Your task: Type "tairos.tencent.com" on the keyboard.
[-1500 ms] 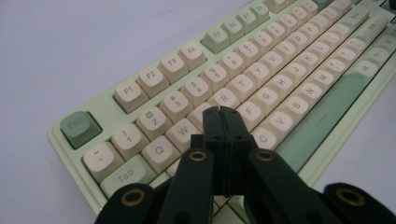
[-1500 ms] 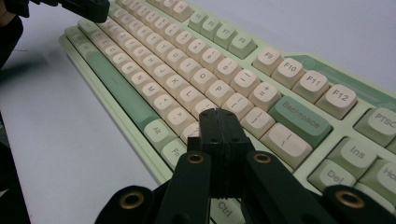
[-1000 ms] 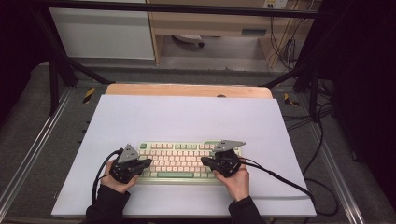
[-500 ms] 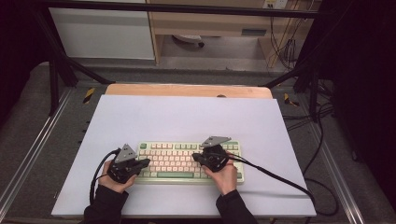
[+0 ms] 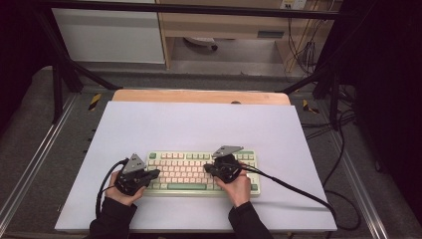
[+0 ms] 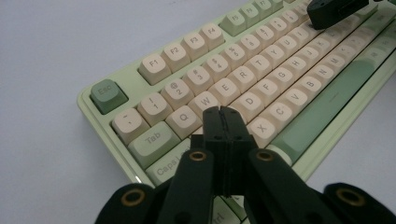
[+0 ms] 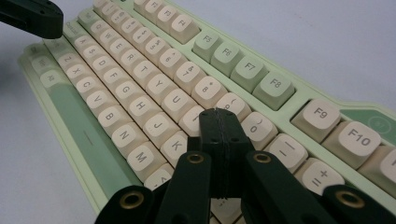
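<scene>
Since the earlier frames, the right gripper (image 5: 208,169) has been brought leftward and slightly nearer over the keyboard (image 5: 199,172), whereas the left gripper (image 5: 155,174) has been kept in place at the keyboard's left end. Both pairs of jaws are seen pressed fully together with nothing held between them: the left tips are poised over the keys around A and S, and the right gripper (image 7: 223,116) is held over the keys near I, O and K. The pale green and cream keyboard is laid flat on the near middle of the white table (image 5: 199,124).
</scene>
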### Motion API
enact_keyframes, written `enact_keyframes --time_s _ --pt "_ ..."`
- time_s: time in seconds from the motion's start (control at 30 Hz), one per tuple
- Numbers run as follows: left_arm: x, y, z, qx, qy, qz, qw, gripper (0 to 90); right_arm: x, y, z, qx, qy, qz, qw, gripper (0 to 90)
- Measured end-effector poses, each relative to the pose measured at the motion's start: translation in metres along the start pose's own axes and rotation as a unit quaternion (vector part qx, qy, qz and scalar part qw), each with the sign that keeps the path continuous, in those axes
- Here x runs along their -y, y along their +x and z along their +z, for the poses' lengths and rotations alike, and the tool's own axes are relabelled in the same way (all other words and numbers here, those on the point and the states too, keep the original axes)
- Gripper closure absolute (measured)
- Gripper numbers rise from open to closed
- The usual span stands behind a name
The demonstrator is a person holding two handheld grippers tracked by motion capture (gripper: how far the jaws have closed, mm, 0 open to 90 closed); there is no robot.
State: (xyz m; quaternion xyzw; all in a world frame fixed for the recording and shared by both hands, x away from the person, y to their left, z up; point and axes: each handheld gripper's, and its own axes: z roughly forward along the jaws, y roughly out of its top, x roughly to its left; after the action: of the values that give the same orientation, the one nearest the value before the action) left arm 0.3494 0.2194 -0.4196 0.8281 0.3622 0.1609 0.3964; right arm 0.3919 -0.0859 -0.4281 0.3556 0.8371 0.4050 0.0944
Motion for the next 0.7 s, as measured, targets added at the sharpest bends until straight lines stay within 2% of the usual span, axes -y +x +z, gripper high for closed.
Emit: enact_keyframes --time_s 0.3,0.43,0.7 --pt "0.0 0.0 0.0 0.0 0.0 0.001 1.0 90.0 0.001 0.0 -0.001 0.002 0.003 -0.006 1.0 90.0" --pt "0.0 0.0 0.0 0.0 -0.001 0.0 1.0 90.0 -0.001 0.002 -0.008 -0.006 -0.003 -0.008 0.9999 90.0" --pt "-0.001 -0.001 -0.001 0.0 -0.002 0.001 1.0 90.0 -0.003 0.004 -0.025 -0.006 -0.003 -0.017 0.9998 90.0"
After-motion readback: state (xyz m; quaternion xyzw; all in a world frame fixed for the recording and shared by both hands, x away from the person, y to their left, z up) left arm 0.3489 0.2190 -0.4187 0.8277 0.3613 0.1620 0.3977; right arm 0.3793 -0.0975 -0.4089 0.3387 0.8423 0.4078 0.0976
